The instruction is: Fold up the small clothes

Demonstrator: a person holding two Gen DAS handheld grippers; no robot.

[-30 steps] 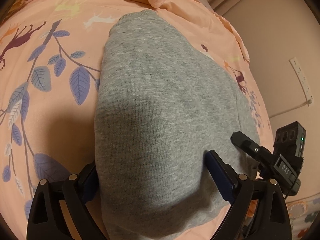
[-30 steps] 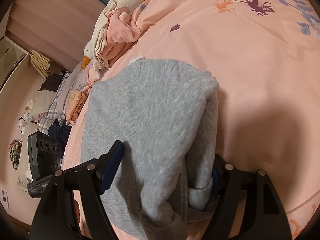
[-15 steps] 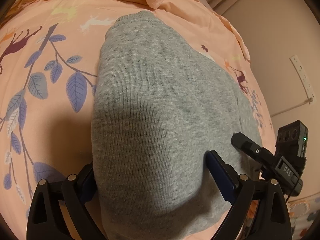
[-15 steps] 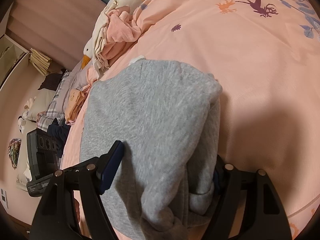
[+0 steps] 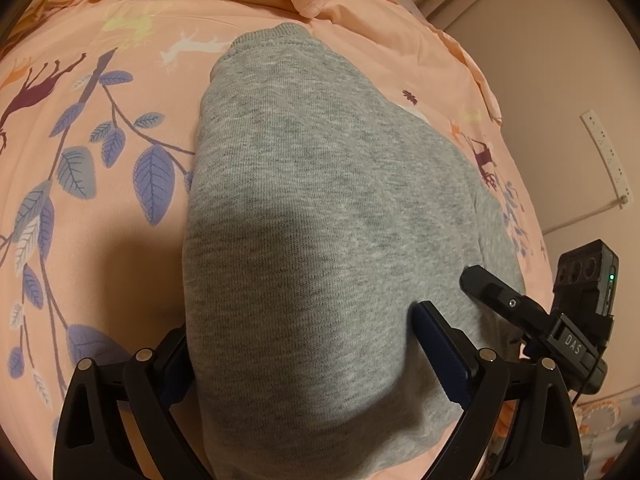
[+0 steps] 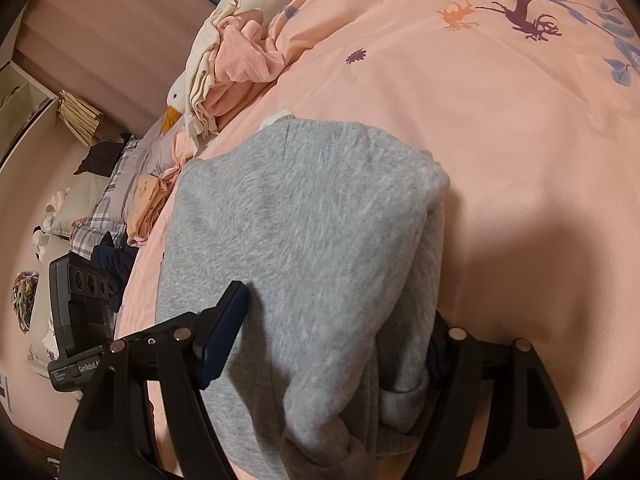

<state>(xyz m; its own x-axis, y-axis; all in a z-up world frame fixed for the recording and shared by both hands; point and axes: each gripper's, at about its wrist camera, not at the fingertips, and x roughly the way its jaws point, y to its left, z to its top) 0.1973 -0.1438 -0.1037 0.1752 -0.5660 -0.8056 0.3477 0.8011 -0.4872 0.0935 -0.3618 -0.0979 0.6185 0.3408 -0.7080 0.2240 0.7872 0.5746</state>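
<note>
A grey sweatshirt (image 5: 320,200), folded into a thick bundle, lies on the pink printed bedsheet (image 5: 100,240) with its ribbed hem at the far end. My left gripper (image 5: 300,320) straddles the left half of its near end. One pad is tucked at the outer edge, the other presses into the top, and fabric bulges between them. My right gripper (image 6: 338,304) holds the right half of the sweatshirt (image 6: 300,220) the same way. Its right finger is hidden behind a hanging fold. The two grippers sit side by side.
A heap of pink and cream clothes (image 6: 240,56) and a plush duck (image 6: 176,100) lie at the far end of the bed. More clothes and a plaid pillow (image 6: 100,220) sit past the bed's left edge. A wall with a power strip (image 5: 604,152) is on the right.
</note>
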